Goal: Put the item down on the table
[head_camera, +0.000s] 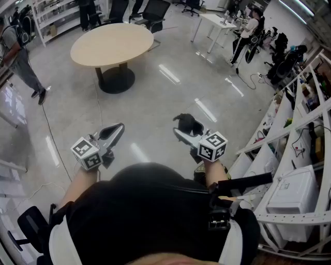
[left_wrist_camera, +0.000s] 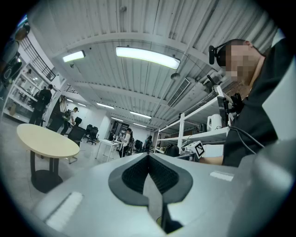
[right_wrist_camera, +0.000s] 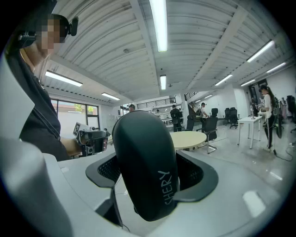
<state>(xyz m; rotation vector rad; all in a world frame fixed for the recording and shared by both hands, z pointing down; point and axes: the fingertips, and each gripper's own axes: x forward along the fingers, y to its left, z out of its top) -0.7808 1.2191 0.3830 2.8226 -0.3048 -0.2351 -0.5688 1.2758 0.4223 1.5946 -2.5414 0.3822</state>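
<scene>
A black rounded item (right_wrist_camera: pixel 145 166) with pale lettering on its side sits clamped between the pads of my right gripper (right_wrist_camera: pixel 148 173). In the head view that item (head_camera: pixel 187 123) and the right gripper (head_camera: pixel 182 132) hang over the glossy floor, far short of the round beige table (head_camera: pixel 111 44). The table (right_wrist_camera: pixel 187 138) shows behind the item in the right gripper view. My left gripper (head_camera: pixel 116 130) is held at about the same height to the left, its pads (left_wrist_camera: pixel 134 178) pressed together with nothing between them. The table (left_wrist_camera: pixel 46 141) lies ahead and to its left.
White metal shelving (head_camera: pixel 295 155) with boxes and cables runs along the right side. Office chairs (head_camera: pixel 155 13) stand beyond the table, and a white desk (head_camera: pixel 214 23) is at the back. People (head_camera: pixel 20 57) stand at the left and the far right. A cable (head_camera: pixel 49 134) trails across the floor.
</scene>
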